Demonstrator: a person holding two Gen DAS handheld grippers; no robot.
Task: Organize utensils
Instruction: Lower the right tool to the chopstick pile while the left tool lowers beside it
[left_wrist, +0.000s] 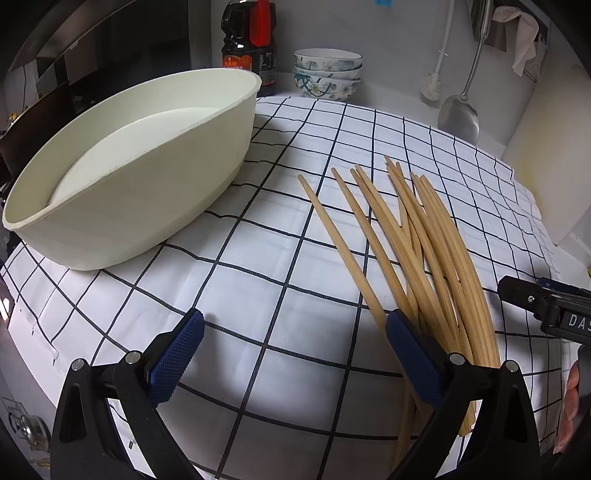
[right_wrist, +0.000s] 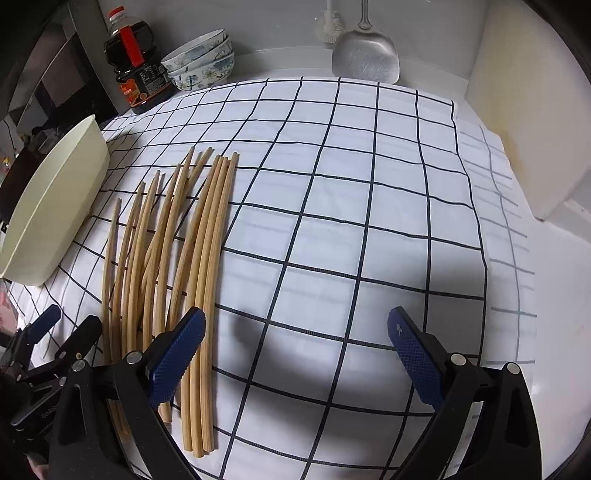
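Note:
Several wooden chopsticks (left_wrist: 417, 236) lie in a loose bundle on the checked cloth (left_wrist: 258, 258); they also show in the right wrist view (right_wrist: 170, 258). A cream oval container (left_wrist: 129, 162) stands empty at the left, also seen in the right wrist view (right_wrist: 51, 199). My left gripper (left_wrist: 295, 350) is open, low over the cloth, its right finger beside the bundle. My right gripper (right_wrist: 295, 350) is open and empty to the right of the chopsticks; part of it shows in the left wrist view (left_wrist: 546, 306).
At the back stand a dark sauce bottle (left_wrist: 249, 40), stacked floral bowls (left_wrist: 327, 74), a metal spatula (right_wrist: 365, 55) and a white brush (left_wrist: 432, 86). A white board (right_wrist: 528, 110) leans at the right. A dark stove area lies left of the container.

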